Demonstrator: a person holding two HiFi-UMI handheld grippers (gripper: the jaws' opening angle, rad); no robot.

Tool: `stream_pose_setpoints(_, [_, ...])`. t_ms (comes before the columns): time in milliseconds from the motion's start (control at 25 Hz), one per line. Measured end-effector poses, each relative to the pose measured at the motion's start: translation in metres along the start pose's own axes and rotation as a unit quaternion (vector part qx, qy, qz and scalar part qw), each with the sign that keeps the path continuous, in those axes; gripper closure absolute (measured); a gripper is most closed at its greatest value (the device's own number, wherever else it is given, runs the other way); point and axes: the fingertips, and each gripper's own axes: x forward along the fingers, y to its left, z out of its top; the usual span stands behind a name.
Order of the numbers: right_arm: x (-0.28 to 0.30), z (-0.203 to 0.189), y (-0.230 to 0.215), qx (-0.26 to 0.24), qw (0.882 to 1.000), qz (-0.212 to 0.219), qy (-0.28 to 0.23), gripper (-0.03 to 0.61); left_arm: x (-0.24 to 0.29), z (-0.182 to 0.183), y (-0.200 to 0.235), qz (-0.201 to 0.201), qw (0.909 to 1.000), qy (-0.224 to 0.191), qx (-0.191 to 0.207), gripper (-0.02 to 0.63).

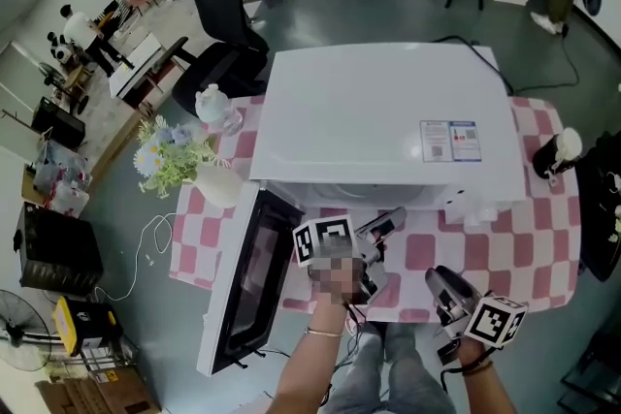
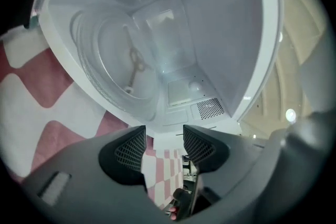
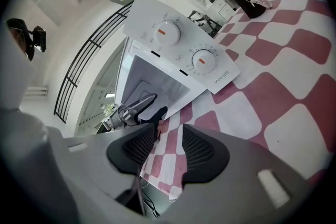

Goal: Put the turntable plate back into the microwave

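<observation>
**Plate [image 2: 105, 55] inside microwave [image 1: 378, 111], ahead of left gripper [image 2: 164, 136]**

Lies flat on the cavity floor, centre-left of the left gripper view (hub showing through the glass). Puts that gripper nearer, at the mouth, jaws spread wide and empty; leaves right gripper [image 1: 439, 281] lower right of head view, jaws apart on nothing

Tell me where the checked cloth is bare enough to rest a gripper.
Bare pink-and-white checked cloth lies in front of the white microwave by its dials, between the right gripper and the black object at the table's right edge. Left of the microwave is crowded: its open door, the flower vase and a white jug.
</observation>
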Motion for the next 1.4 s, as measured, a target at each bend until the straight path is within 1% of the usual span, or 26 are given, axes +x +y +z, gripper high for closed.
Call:
stream_pose_setpoints(120, [-0.001,0.002,0.006,-0.011,1.0,-0.003,-0.001,0.43,-0.017,-0.006,-0.004,0.043,0.9971,-0.003,0.062,0.397])
stream_pose_setpoints(240, [-0.001,0.009,0.014,-0.024,1.0,-0.007,-0.008,0.43,-0.04,-0.009,-0.009,0.094,0.9866,-0.012,0.132,0.397])
stream_pose_setpoints(360, [-0.002,0.017,0.026,-0.044,0.999,-0.022,-0.011,0.43,-0.066,-0.008,-0.022,0.134,0.9718,-0.029,0.192,0.413])
stream_pose_setpoints(480, [0.0,0.028,0.039,-0.072,0.997,-0.035,-0.015,0.43,-0.091,-0.004,-0.039,0.159,0.9551,-0.055,0.244,0.427])
stream_pose_setpoints(640, [0.004,0.041,0.061,-0.119,0.991,-0.05,-0.026,0.43,-0.121,0.005,-0.057,0.194,0.9294,-0.091,0.3,0.437])
stream_pose_setpoints(720, [0.004,0.049,0.074,-0.14,0.988,-0.059,-0.036,0.431,-0.137,0.011,-0.066,0.215,0.914,-0.117,0.324,0.471])
stream_pose_setpoints(760, [0.002,0.052,0.081,-0.151,0.986,-0.063,-0.041,0.431,-0.145,0.013,-0.07,0.225,0.9065,-0.13,0.333,0.491])
stream_pose_setpoints(880, [-0.003,0.063,0.105,-0.196,0.976,-0.074,-0.059,0.431,-0.167,0.018,-0.084,0.25,0.8877,-0.166,0.349,0.524])
stream_pose_setpoints(1000, [-0.007,0.073,0.131,-0.248,0.963,-0.075,-0.074,0.431,-0.185,0.024,-0.096,0.271,0.8673,-0.201,0.366,0.605])
stream_pose_setpoints(1040, [-0.008,0.075,0.138,-0.262,0.959,-0.073,-0.08,0.431,-0.19,0.026,-0.1,0.273,0.8623,-0.211,0.371,0.615])
stream_pose_setpoints(1120, [-0.01,0.081,0.15,-0.283,0.952,-0.073,-0.095,0.431,-0.197,0.029,-0.107,0.268,0.8579,-0.226,0.375,0.615])
stream_pose_setpoints(1280, [-0.017,0.098,0.16,-0.317,0.935,-0.094,-0.128,0.443,-0.205,0.038,-0.117,0.254,0.8548,-0.251,0.377,0.615])
stream_pose_setpoints(1400, [-0.024,0.11,0.162,-0.328,0.926,-0.113,-0.15,0.496,-0.207,0.045,-0.122,0.25,0.8513,-0.258,0.382,0.615])
